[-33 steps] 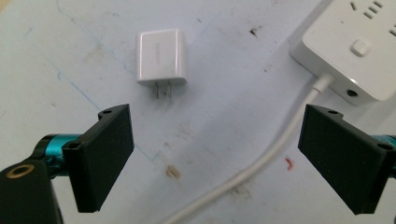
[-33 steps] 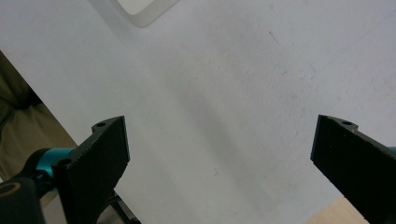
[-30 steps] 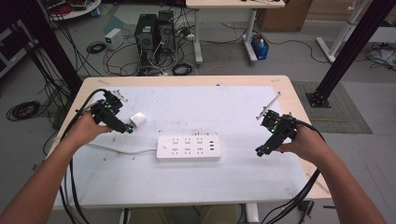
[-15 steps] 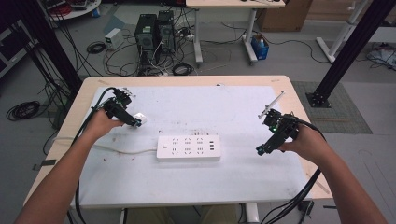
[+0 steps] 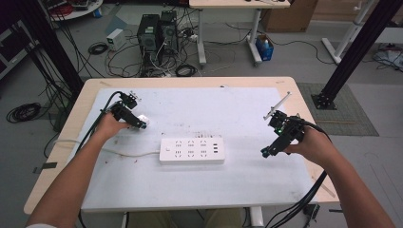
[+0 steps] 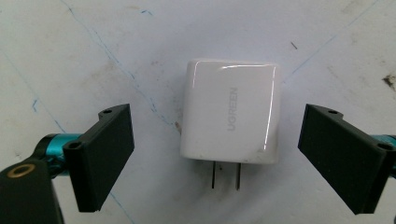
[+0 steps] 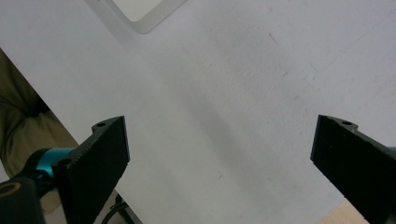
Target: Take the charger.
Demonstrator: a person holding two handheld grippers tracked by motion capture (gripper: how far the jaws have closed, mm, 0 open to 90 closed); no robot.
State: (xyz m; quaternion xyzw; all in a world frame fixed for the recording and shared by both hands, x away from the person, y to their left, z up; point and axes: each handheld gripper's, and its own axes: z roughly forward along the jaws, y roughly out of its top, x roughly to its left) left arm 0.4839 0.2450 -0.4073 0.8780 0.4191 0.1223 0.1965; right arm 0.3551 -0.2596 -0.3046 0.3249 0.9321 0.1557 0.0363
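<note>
In the right gripper view, the power strip (image 7: 144, 11) was cut off at 12 o'clock, one corner showing. In the high view, the left gripper (image 5: 141, 124) partly hid the charger (image 5: 144, 120), and the strip's sockets were too small to tell apart.

A: Charger (image 6: 231, 111) lies flat on the bench (image 5: 247, 180), right between the left tongs (image 6: 212, 154), prongs toward them.

B: Power strip (image 5: 191, 150) sits mid-bench, between both tongs; right tongs (image 7: 219, 168) over bare bench.

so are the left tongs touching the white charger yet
Apart. The left gripper view shows the left tongs open, bare table visible between each jaw and the white UGREEN charger.
</note>
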